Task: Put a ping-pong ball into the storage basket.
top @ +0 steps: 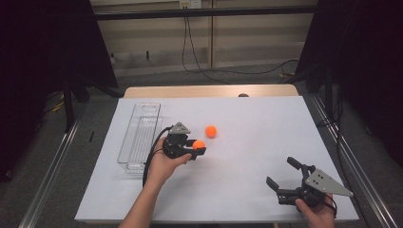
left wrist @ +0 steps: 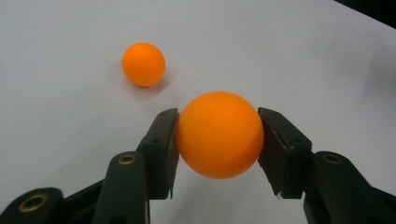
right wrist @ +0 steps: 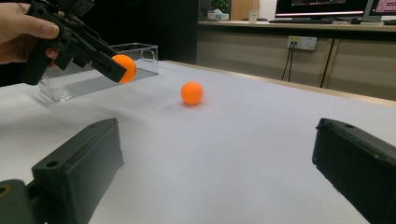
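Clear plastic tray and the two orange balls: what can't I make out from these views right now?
- Clear plastic tray: whether anything lies inside; high view too small, and in the right gripper view the left tool and hand cover part of it.
- Held orange ball: its sides, behind the black jaws, left gripper view.
- Loose orange ball: any markings; too small.

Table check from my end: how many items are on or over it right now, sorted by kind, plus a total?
Orange balls: 2, one held between the left gripper fingers, the held ball, and one loose ball on the white table.
Clear plastic trays: 1, the tray at the left.
Total: 3.
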### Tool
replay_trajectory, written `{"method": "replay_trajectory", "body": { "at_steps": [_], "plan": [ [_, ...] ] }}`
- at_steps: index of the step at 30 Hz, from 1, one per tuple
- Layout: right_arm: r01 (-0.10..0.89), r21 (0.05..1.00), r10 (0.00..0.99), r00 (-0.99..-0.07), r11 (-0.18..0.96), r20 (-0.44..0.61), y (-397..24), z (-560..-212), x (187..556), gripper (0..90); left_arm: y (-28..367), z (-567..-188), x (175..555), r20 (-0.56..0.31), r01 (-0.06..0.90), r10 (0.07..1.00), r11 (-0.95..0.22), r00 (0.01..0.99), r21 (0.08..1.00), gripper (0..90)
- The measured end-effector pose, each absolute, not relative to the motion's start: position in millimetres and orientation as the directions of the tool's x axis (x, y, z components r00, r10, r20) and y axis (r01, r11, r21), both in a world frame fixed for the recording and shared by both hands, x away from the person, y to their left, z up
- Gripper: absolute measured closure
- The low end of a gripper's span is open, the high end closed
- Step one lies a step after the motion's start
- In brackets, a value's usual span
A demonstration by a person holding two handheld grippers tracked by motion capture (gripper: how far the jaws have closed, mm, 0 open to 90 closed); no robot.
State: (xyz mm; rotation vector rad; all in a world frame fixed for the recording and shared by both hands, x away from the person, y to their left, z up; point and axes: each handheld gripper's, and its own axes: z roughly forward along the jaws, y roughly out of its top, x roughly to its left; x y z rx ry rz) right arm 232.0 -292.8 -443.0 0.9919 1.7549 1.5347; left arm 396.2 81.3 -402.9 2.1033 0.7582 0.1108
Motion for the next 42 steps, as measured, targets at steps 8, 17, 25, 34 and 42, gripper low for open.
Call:
{"method": "replay_trajectory", "body": {
  "at_steps": [8, 17, 25, 34, 42],
  "plan": [
    [0.147, 0.988, 0.84, -0.542, 0.053, 0.036, -293, -443, 232, 1.1, 86, -400, 398, -0.189, 0.48, 0.564, -0.428, 0.804, 0.766, 50.7],
    [0.149, 0.987, 0.839, -0.543, 0.055, 0.035, -293, -443, 232, 1.0, 91, -398, 399, -0.184, 0.481, 0.574, -0.423, 0.798, 0.768, 50.7],
    [0.149, 0.987, 0.838, -0.544, 0.056, 0.034, -293, -443, 232, 1.1, 95, -396, 400, -0.193, 0.488, 0.581, -0.408, 0.791, 0.772, 50.7],
    [0.15, 0.987, 0.837, -0.545, 0.057, 0.035, -293, -443, 232, 1.0, 100, -393, 401, -0.188, 0.487, 0.589, -0.403, 0.786, 0.775, 50.6],
    [0.149, 0.987, 0.838, -0.545, 0.055, 0.035, -292, -443, 232, 1.1, 106, -391, 402, -0.184, 0.492, 0.604, -0.396, 0.776, 0.775, 50.6]
  ]
}}
